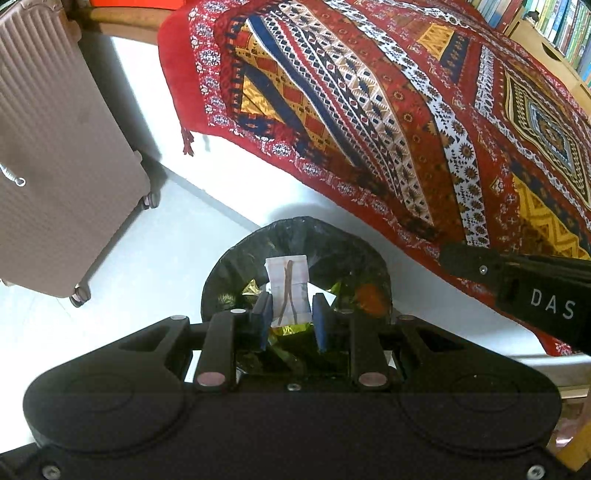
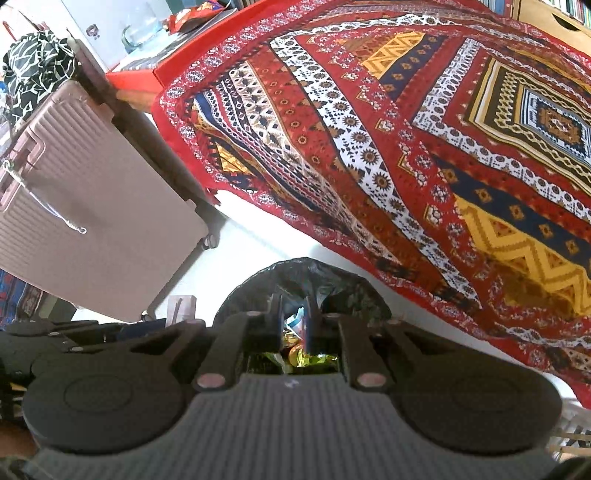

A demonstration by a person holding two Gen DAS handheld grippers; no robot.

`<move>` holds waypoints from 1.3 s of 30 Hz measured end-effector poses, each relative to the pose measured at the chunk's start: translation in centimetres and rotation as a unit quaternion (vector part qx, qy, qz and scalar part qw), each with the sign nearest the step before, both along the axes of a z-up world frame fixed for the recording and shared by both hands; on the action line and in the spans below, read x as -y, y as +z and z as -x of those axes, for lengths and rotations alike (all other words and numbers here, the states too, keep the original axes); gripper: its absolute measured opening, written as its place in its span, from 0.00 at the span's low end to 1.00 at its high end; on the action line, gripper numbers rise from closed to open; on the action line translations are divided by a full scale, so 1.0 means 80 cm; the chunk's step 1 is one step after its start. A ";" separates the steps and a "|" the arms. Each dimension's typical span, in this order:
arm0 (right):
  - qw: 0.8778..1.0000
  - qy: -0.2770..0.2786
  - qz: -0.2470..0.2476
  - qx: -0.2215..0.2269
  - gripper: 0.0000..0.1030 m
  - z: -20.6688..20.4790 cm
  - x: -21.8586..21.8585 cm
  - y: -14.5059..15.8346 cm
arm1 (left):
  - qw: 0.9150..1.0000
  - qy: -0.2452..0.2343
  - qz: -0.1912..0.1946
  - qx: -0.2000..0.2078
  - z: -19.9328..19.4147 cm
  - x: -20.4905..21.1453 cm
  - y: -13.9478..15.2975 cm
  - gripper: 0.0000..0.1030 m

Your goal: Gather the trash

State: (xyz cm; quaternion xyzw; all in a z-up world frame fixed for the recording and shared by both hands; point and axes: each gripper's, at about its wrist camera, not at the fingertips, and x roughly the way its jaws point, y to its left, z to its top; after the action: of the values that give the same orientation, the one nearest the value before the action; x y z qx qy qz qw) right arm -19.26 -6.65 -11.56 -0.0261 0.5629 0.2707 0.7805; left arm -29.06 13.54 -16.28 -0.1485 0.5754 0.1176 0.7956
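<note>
A bin lined with a black bag [image 1: 236,258] stands on the white floor, with shiny gold and green wrappers [image 1: 288,328] inside. My left gripper [image 1: 291,317] hangs right above it, its blue pads shut on an upright white paper wrapper [image 1: 287,284] with brown streaks. In the right wrist view the same bin [image 2: 332,284] lies under my right gripper [image 2: 293,325], which is shut on a small blue and white wrapper [image 2: 297,319]. The white paper wrapper [image 2: 181,304] shows at the left above the left gripper's body. One finger of the right gripper [image 1: 480,269] reaches in from the right.
A red patterned cloth [image 1: 388,122] drapes over furniture just beyond the bin. A pinkish-brown ribbed suitcase [image 1: 55,166] on wheels stands at the left. Bookshelves [image 1: 561,26] fill the far right corner. White floor [image 1: 147,266] lies between suitcase and bin.
</note>
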 end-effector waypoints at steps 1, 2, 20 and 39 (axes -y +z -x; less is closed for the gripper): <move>1.000 0.000 0.000 0.000 0.16 0.001 0.000 0.000 | 1.000 0.001 0.001 -0.001 0.000 -0.001 -0.001 0.22; 1.000 0.000 0.000 0.000 0.17 0.002 0.000 0.000 | 1.000 0.001 0.002 -0.002 0.000 -0.001 -0.001 0.22; 1.000 -0.015 -0.002 0.013 0.47 0.002 0.006 0.006 | 1.000 0.018 0.004 -0.002 0.001 -0.004 0.000 0.57; 0.999 -0.027 0.005 0.017 0.56 0.001 0.014 0.008 | 1.000 0.025 0.007 -0.011 0.000 -0.003 -0.009 0.69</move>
State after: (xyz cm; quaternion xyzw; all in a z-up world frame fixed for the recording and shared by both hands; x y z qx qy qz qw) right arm -19.31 -7.76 -10.90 -0.0192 0.5513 0.2465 0.7968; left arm -29.05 13.79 -16.98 -0.1672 0.5814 0.1347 0.7848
